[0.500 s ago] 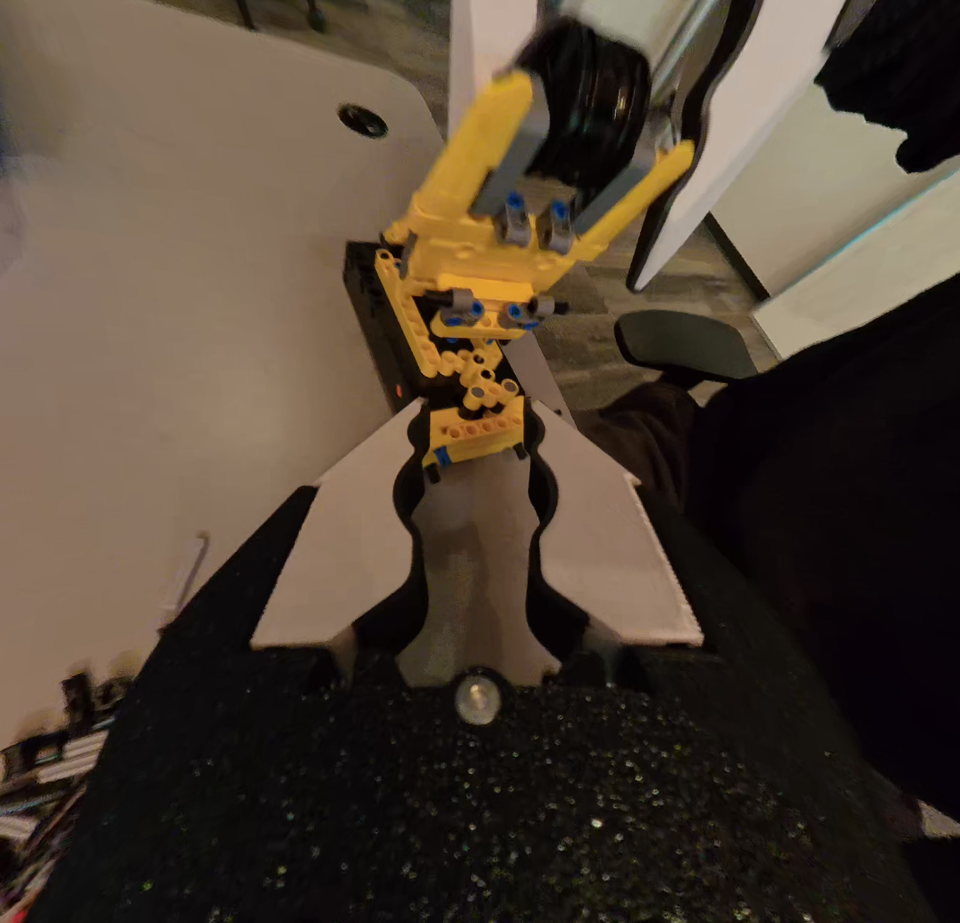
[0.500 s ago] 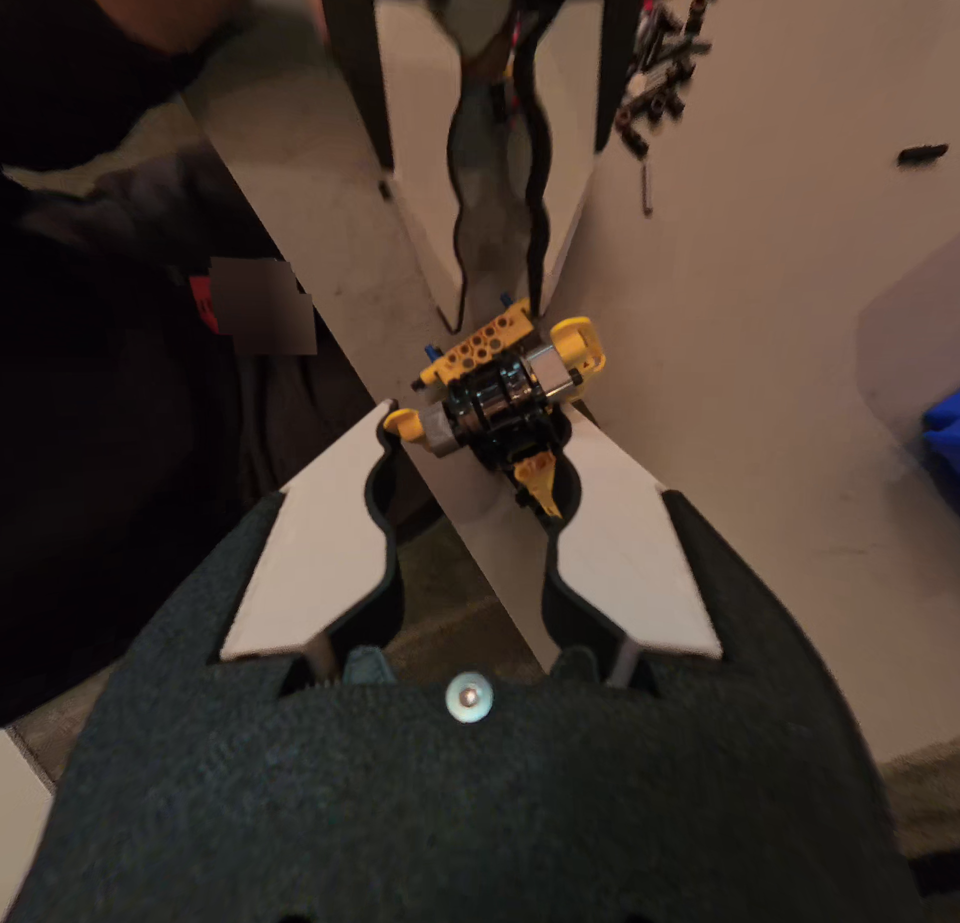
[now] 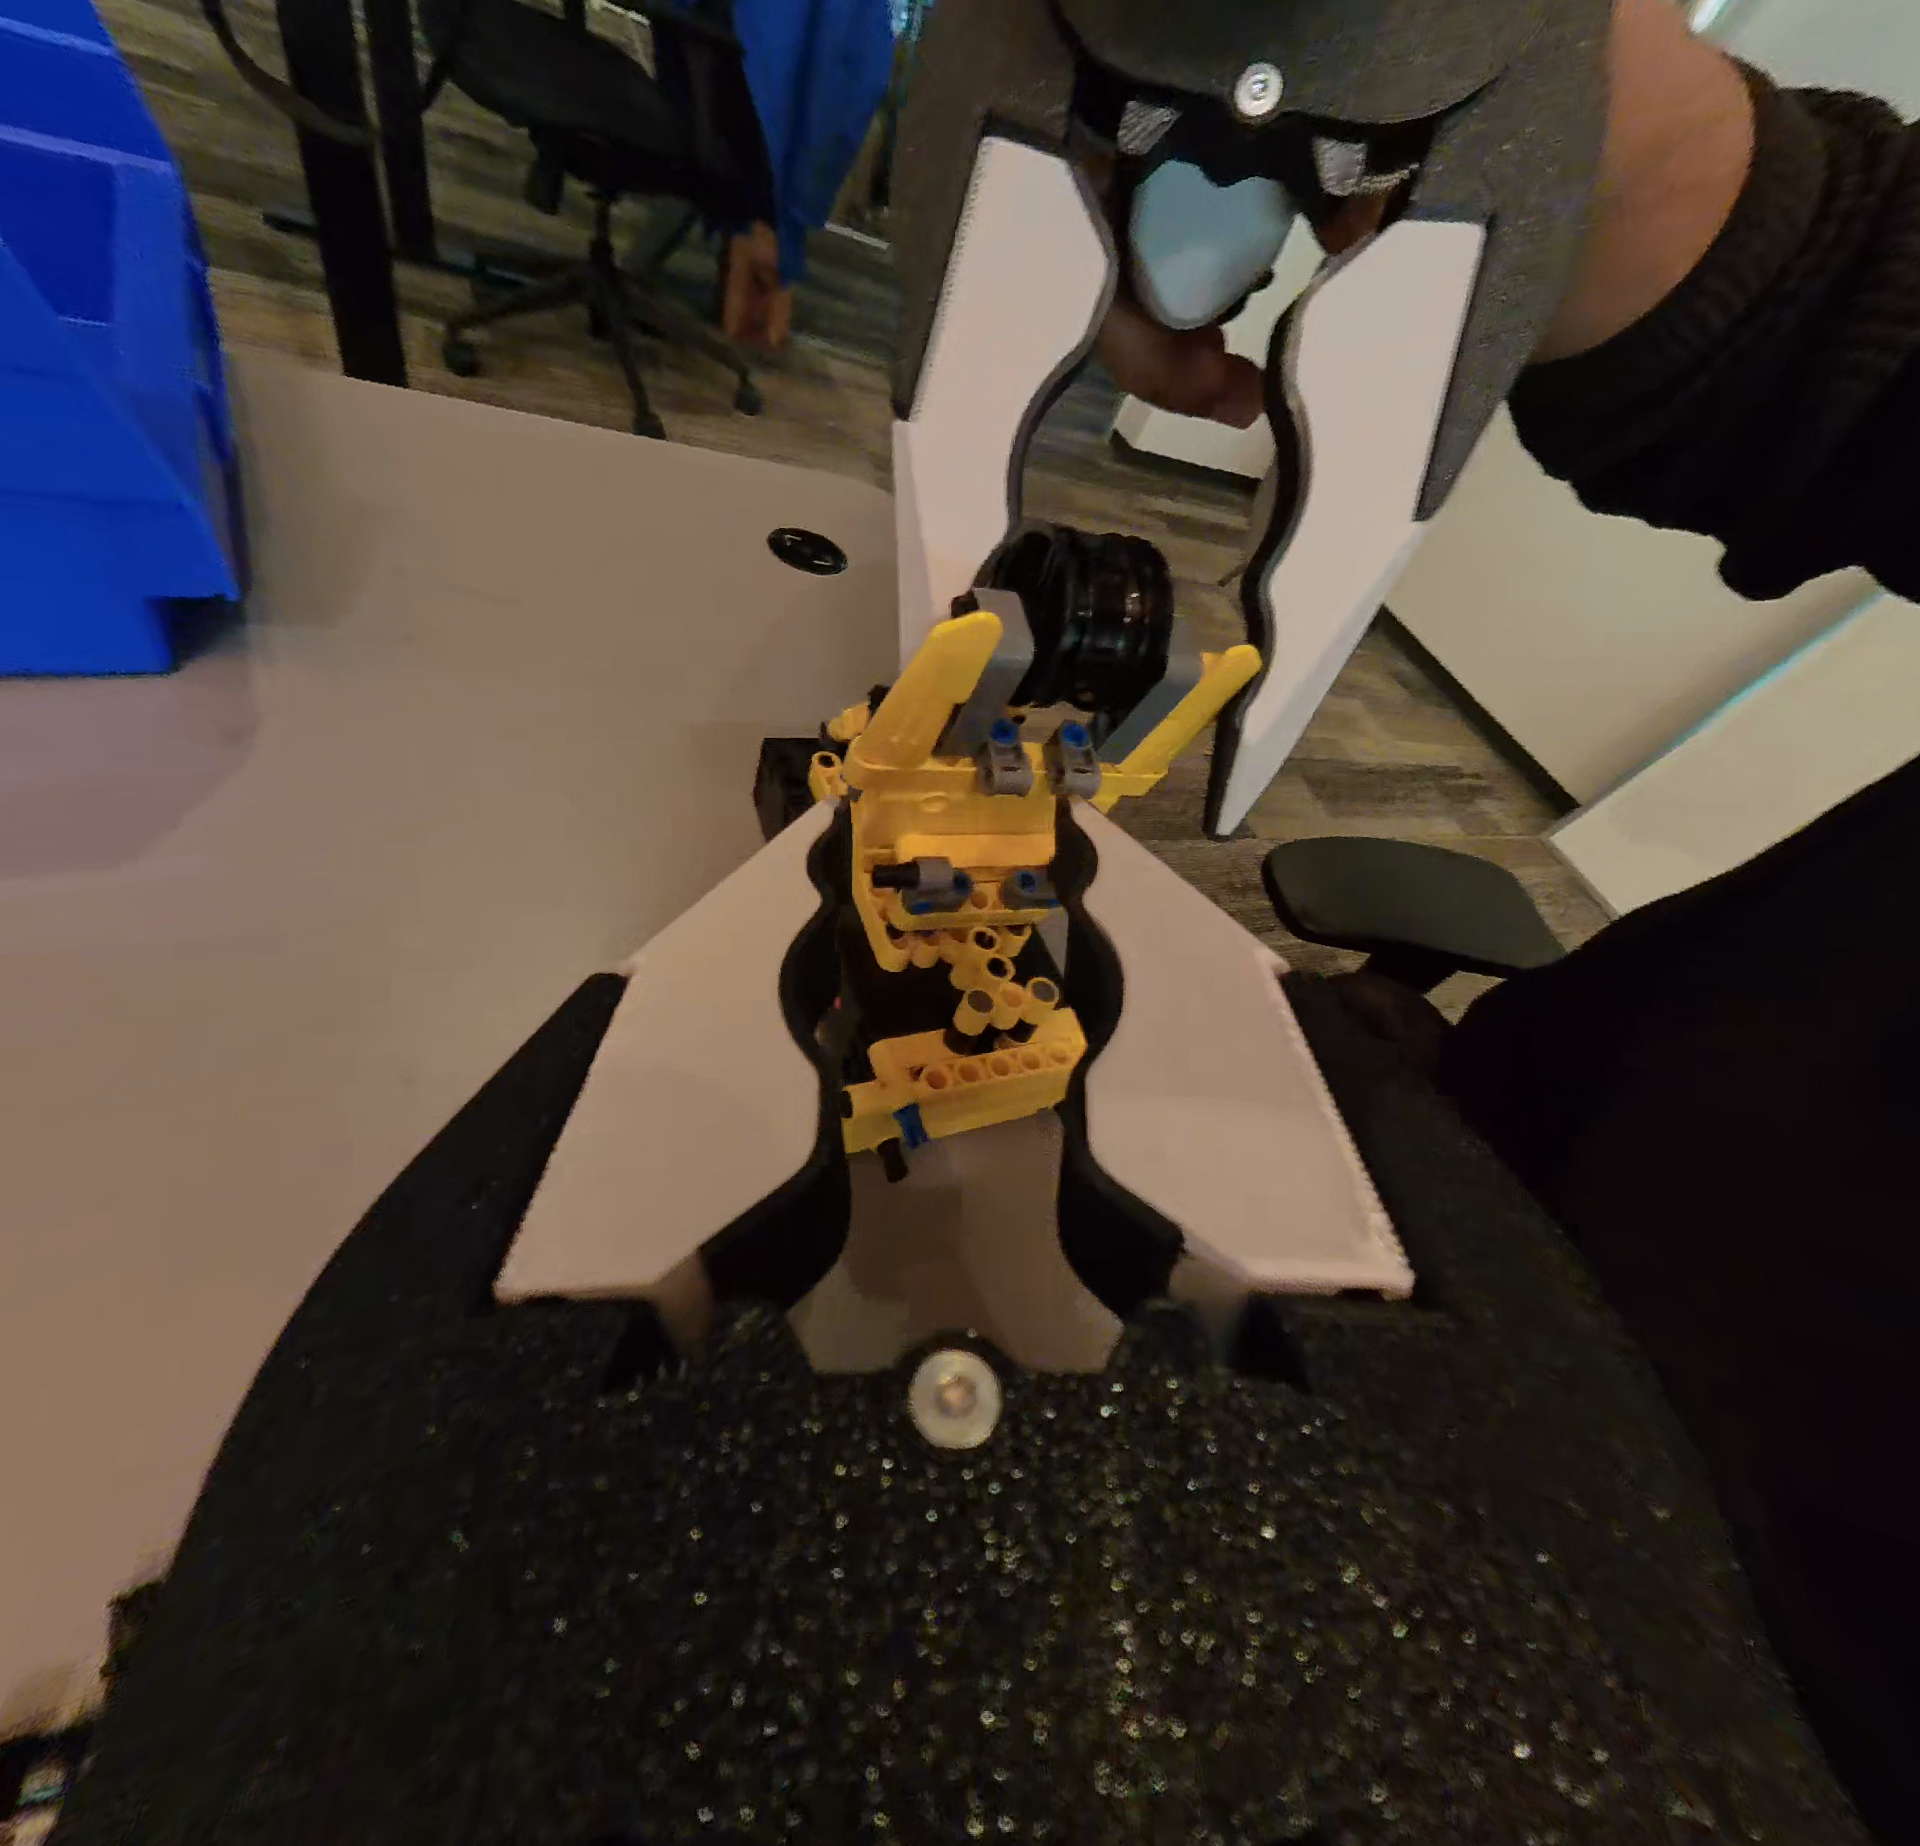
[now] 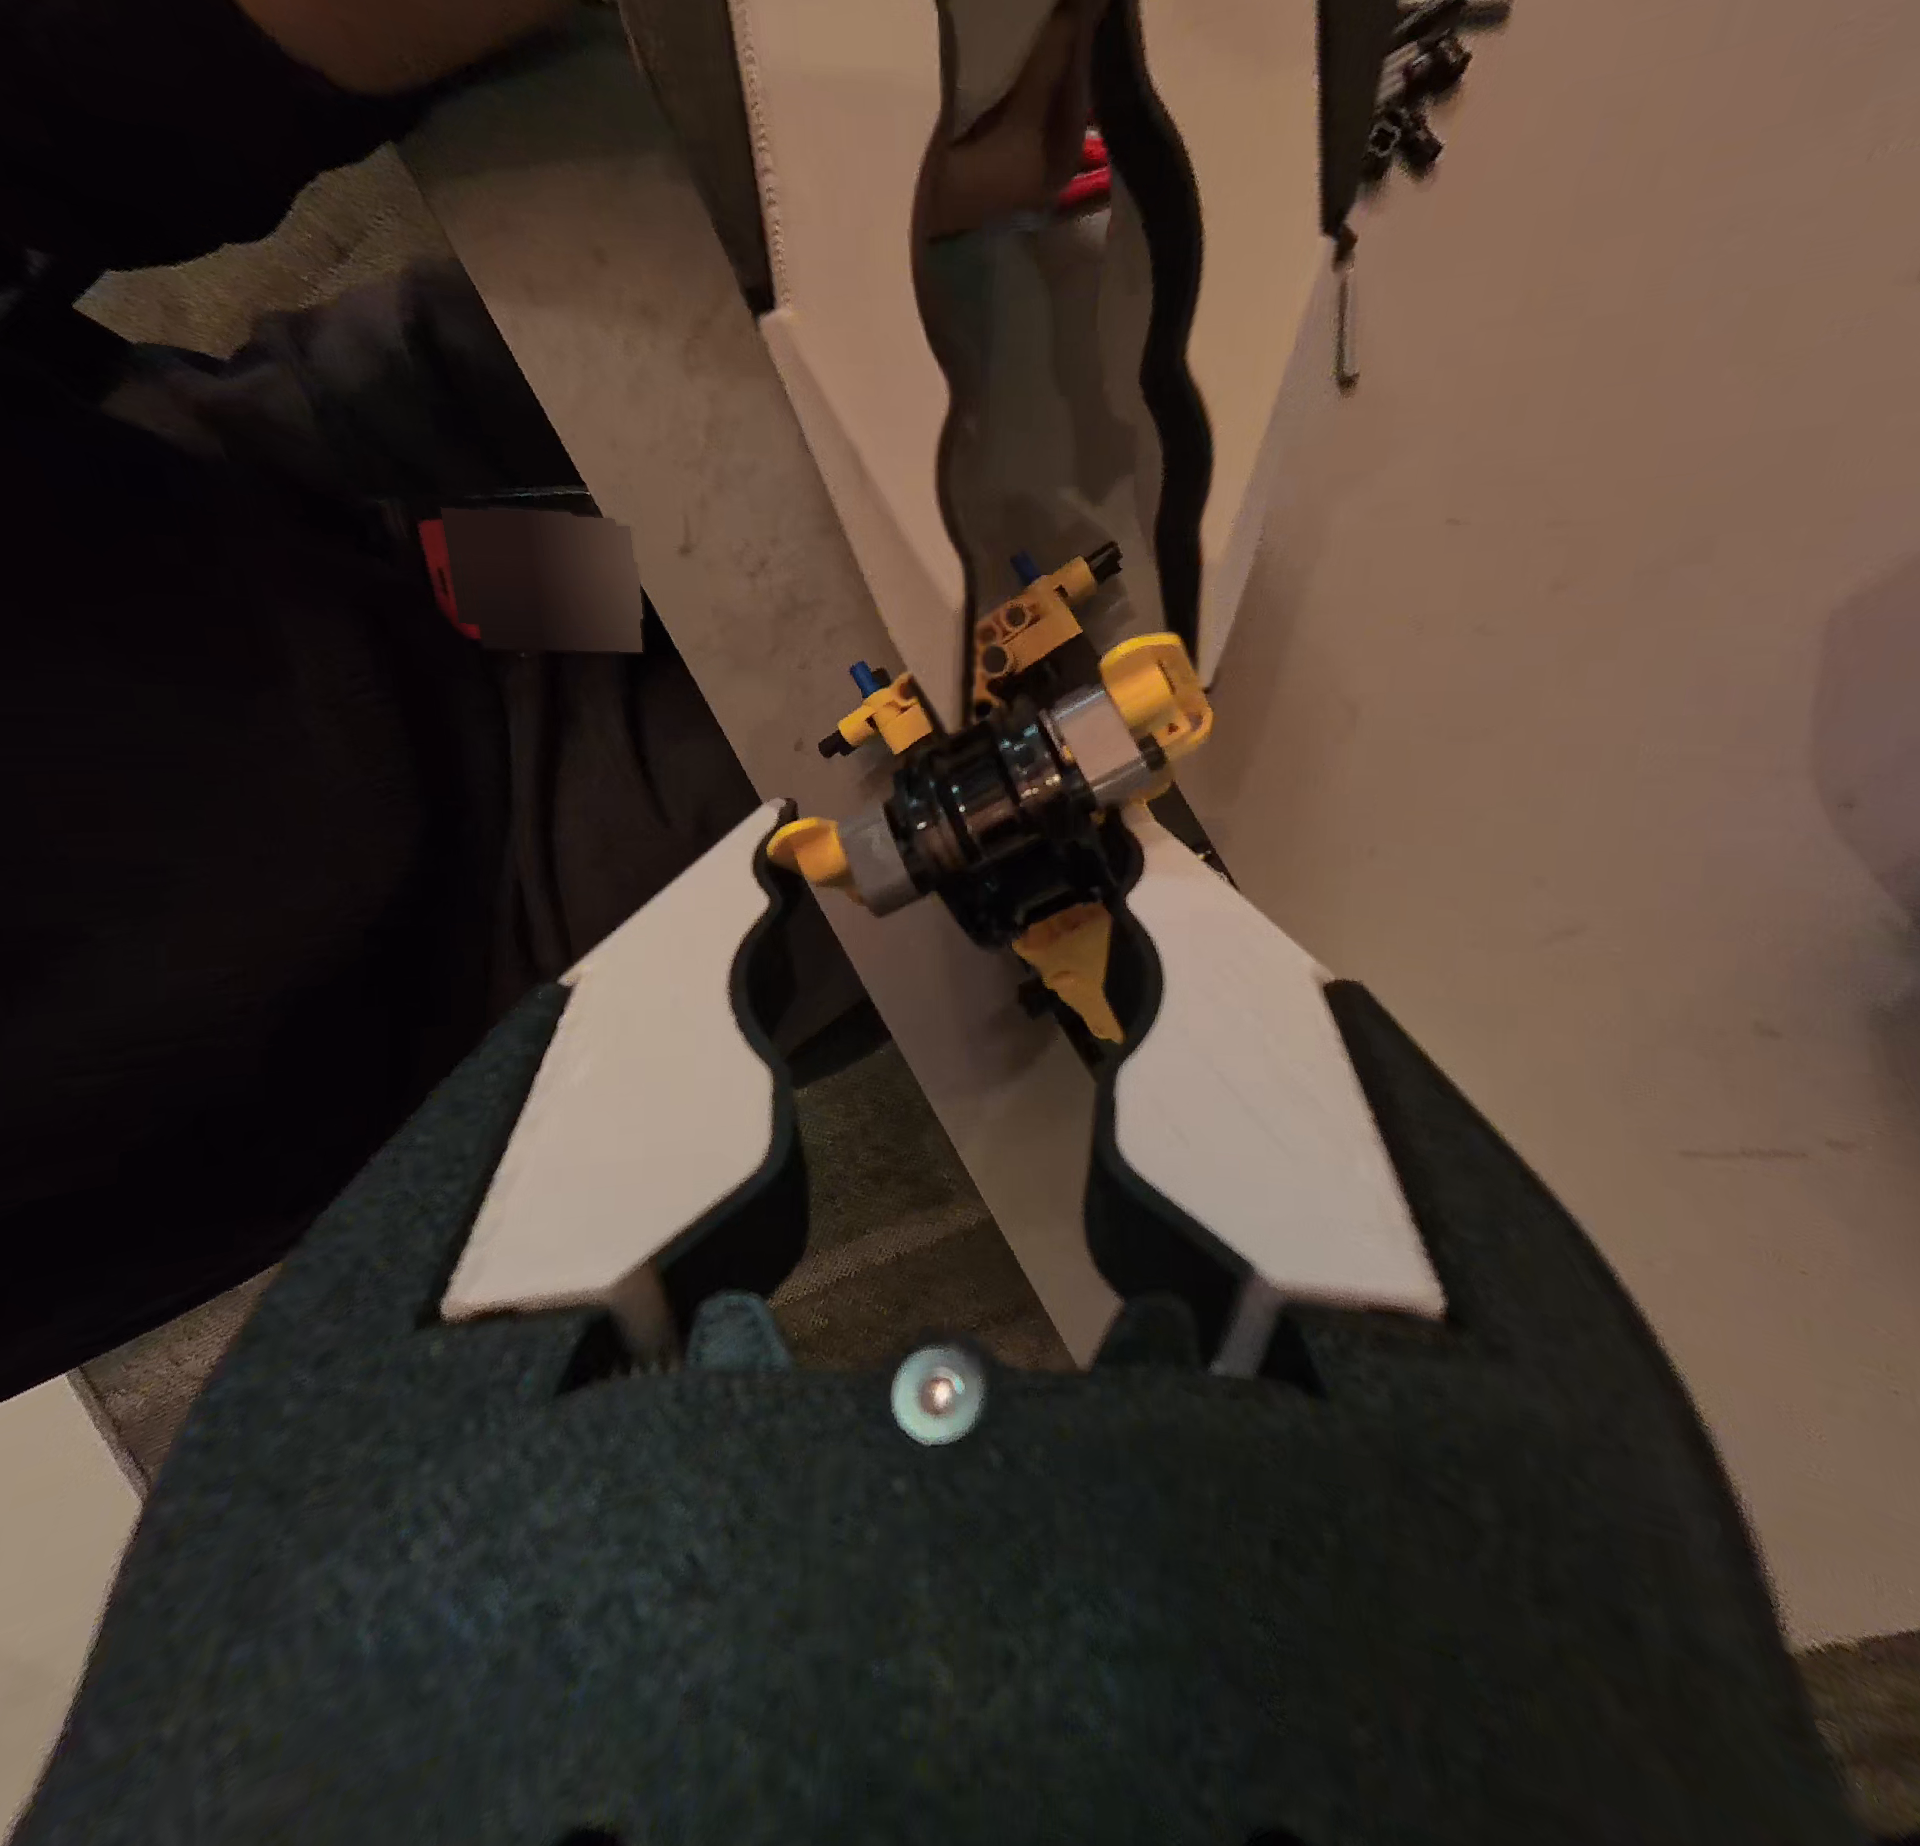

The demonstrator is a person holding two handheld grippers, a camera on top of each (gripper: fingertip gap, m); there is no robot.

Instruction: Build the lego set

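Note:
A yellow, grey and black toy-brick model [image 3: 961,892] with a black wheel [image 3: 1086,617] at its far end is clamped between the white fingers of my left gripper [image 3: 951,825], above the white table's edge. My right gripper [image 4: 956,830] is open, its fingers straddling the wheel [image 4: 987,809] and its grey-and-yellow axle ends. The left fingertip touches one yellow end. In the left wrist view the right gripper [image 3: 1070,736] comes down from above, a hand behind it. In the right wrist view the left gripper [image 4: 1081,612] reaches in from the top, shut on the model.
The white table [image 3: 416,809] has a round cable hole [image 3: 807,549] and a blue bin [image 3: 94,342] at the far left. Loose dark parts [image 4: 1434,51] and a small metal rod [image 4: 1348,321] lie on it. Office chairs [image 3: 623,134] and a black armrest [image 3: 1403,903] stand beyond the edge. Both grippers' tips are close together, under 4 cm apart.
The model now sits deeper between the left fingers. The left wrist view has tilted up, showing the whole right gripper. The right fingers stay apart around the wheel.

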